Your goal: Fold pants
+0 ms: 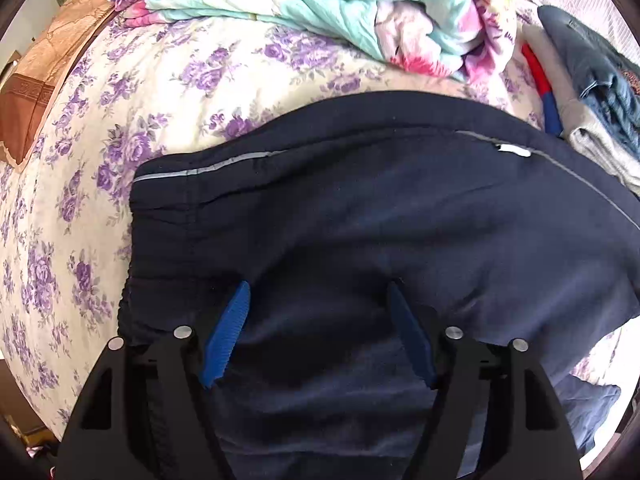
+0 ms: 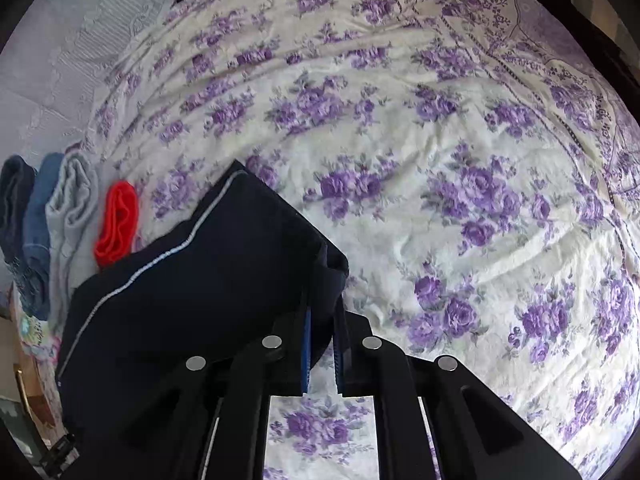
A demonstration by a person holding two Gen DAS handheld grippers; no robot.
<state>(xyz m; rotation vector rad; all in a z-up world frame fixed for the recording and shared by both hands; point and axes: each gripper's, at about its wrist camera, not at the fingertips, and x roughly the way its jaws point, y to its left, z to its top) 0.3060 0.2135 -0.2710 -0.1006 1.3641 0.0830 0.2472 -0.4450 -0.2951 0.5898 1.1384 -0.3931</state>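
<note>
Flowered bedspread (image 2: 440,160) lies beyond both jaws. Right gripper (image 2: 323,344) pinches the half-folded pants (image 1: 360,220); left gripper (image 1: 318,332) hangs spread above them, folding unfinished.

Navy pants (image 1: 360,208) with grey piping, cream bedspread (image 2: 400,120) with purple roses, blue-tipped tongs (image 1: 318,332)

Pants (image 1: 360,220) on the bed (image 1: 120,140), under and ahead of the left tongs (image 1: 318,332); quilt (image 1: 320,8) farther ahead; folded clothes (image 1: 580,100) ahead-right. Pants' edge between the right tongs (image 2: 322,344); clothes (image 2: 72,216) left.
</note>
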